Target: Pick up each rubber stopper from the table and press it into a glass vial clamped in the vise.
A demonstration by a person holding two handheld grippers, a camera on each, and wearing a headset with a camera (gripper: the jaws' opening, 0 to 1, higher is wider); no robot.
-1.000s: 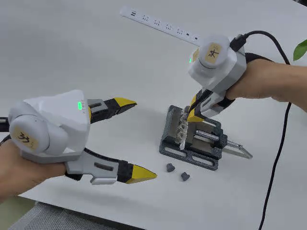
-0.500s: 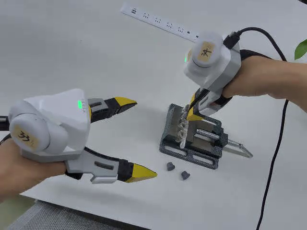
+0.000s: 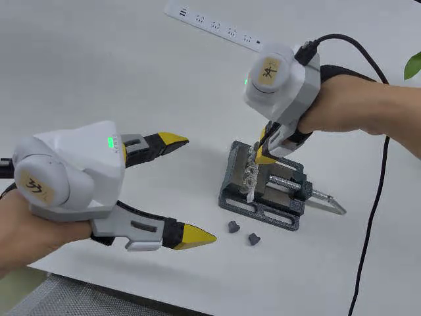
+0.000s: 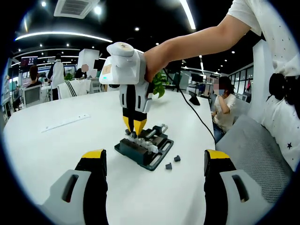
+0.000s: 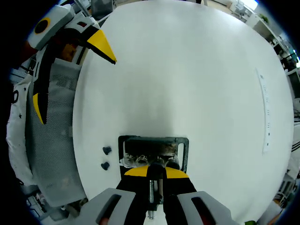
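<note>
A dark grey vise (image 3: 231, 172) (image 4: 125, 148) (image 5: 154, 139) stands on the white table and clamps a row of clear glass vials (image 3: 250, 174) (image 4: 143, 142) (image 5: 133, 161). My right gripper (image 3: 263, 154) (image 4: 133, 125) (image 5: 156, 171) points down at the far end of that row. Its jaws are nearly together, with a small dark piece between the tips that looks like a rubber stopper. Two loose dark stoppers (image 3: 232, 228) (image 3: 254, 239) (image 4: 168, 165) (image 5: 107, 150) lie on the table in front of the vise. My left gripper (image 3: 187, 187) (image 4: 154, 154) (image 5: 70, 77) hovers open, left of the vise.
A white power strip (image 3: 217, 26) (image 4: 65, 123) (image 5: 266, 112) lies at the far side of the table. A black cable (image 3: 378, 217) trails from the right gripper down the right side. The table's near edge runs just below the left gripper. Other people sit at desks behind.
The right gripper's body has tilted up and to the left, while its tips stay at the vial row. The left gripper, vise and loose stoppers hold still.
</note>
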